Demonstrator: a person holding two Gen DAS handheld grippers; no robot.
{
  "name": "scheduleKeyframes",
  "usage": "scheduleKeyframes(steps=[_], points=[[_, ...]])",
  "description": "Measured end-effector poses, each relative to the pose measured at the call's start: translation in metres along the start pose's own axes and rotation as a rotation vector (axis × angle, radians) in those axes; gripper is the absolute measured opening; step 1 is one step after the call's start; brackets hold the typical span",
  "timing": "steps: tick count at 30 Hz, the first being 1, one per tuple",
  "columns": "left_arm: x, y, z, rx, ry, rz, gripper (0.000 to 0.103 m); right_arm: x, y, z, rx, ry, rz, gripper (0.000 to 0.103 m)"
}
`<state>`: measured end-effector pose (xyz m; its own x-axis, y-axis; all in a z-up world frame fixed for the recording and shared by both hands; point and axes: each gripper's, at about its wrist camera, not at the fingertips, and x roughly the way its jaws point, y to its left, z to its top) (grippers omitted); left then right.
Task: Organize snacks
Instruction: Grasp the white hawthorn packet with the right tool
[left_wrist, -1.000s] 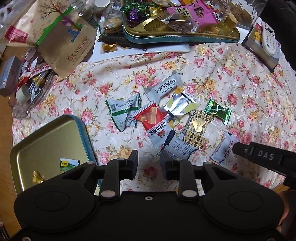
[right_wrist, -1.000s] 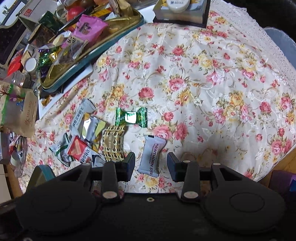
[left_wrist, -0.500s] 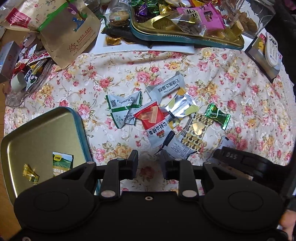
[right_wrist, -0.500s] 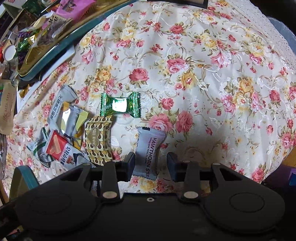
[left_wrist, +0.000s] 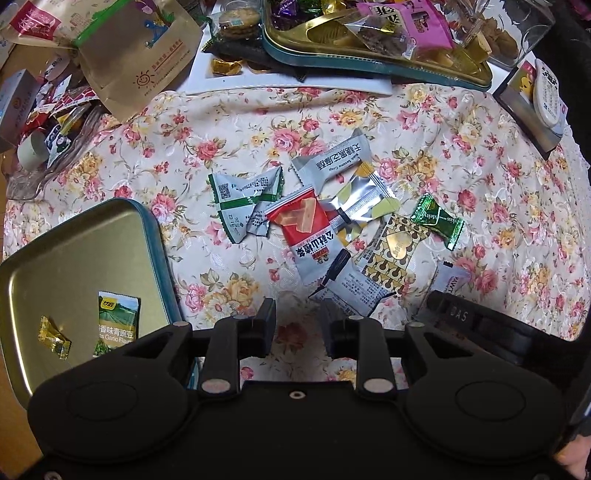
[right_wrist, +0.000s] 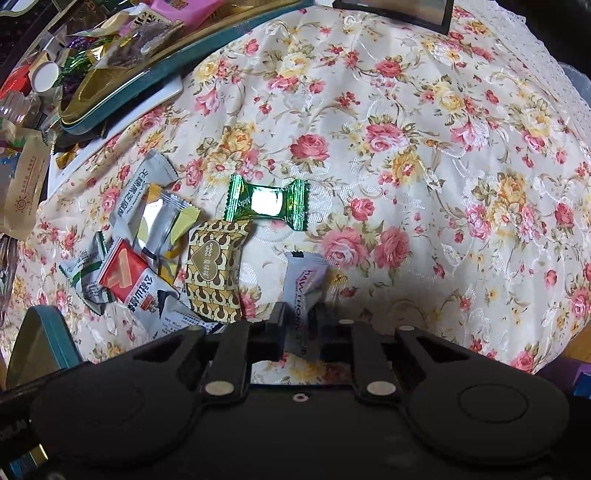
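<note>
Our right gripper (right_wrist: 299, 325) has just been closing, and between its jaws stands the white hawthorn strip packet (right_wrist: 304, 284); a second ago that packet lay flat and free on the floral tablecloth (right_wrist: 424, 147) ahead of wide-spread jaws, and now its near end is crumpled and pinched between the pads, while its far end lies on the cloth toward 12 o'clock; we judge the grasp made but the lift not yet begun.

Our left gripper (left_wrist: 297, 325) holds its jaws half spread over bare cloth, with nothing between them, as it did a second ago; in its view the right gripper has crept in at 4 o'clock and covers most of the packet.

The rest of the loose snacks lie in a cluster at 10 o'clock from the pinched packet: the gold heart-patterned packet (right_wrist: 216, 269) just beside it, the green foil candy (right_wrist: 267, 201) beyond that, then the red-and-white hawthorn cake packet (right_wrist: 129, 277) and the grey sesame crisp packet (right_wrist: 142, 188) overlapping others.

The gold tin tray (left_wrist: 74, 236) sits at 9 o'clock in the left view, holding a garlic green pea packet (left_wrist: 116, 317) and a gold-wrapped candy (left_wrist: 53, 336); we take it to be where the packet goes, so the next move calls for a clean lift and a carry across the cluster; the pinch is on one end only, so the packet may swing or slip.
</note>
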<state>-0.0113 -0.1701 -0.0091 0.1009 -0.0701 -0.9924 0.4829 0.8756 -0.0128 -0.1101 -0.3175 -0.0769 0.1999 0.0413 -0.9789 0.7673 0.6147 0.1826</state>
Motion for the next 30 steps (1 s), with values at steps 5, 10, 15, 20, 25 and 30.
scheduleKeyframes(steps=[5,10,15,20,25,30], points=[[0.001,0.001,0.001,-0.006,0.003,0.002,0.036,-0.013,-0.006,0.001,0.003,0.001,0.029,0.012],[0.003,0.000,0.002,-0.005,0.008,0.003,0.036,-0.023,-0.006,0.000,-0.002,-0.016,0.052,0.012],[0.004,-0.001,0.002,-0.003,0.011,0.000,0.036,-0.029,-0.008,0.000,0.005,-0.022,0.072,0.012],[0.005,-0.001,0.002,-0.003,0.013,0.001,0.036,-0.032,-0.010,-0.001,0.006,-0.023,0.079,0.012],[0.006,-0.003,0.002,-0.002,0.015,0.001,0.036,-0.033,-0.011,-0.001,0.010,-0.023,0.085,0.012],[0.006,0.000,0.003,-0.009,0.016,-0.005,0.036,-0.036,-0.013,-0.001,0.018,-0.020,0.095,0.012]])
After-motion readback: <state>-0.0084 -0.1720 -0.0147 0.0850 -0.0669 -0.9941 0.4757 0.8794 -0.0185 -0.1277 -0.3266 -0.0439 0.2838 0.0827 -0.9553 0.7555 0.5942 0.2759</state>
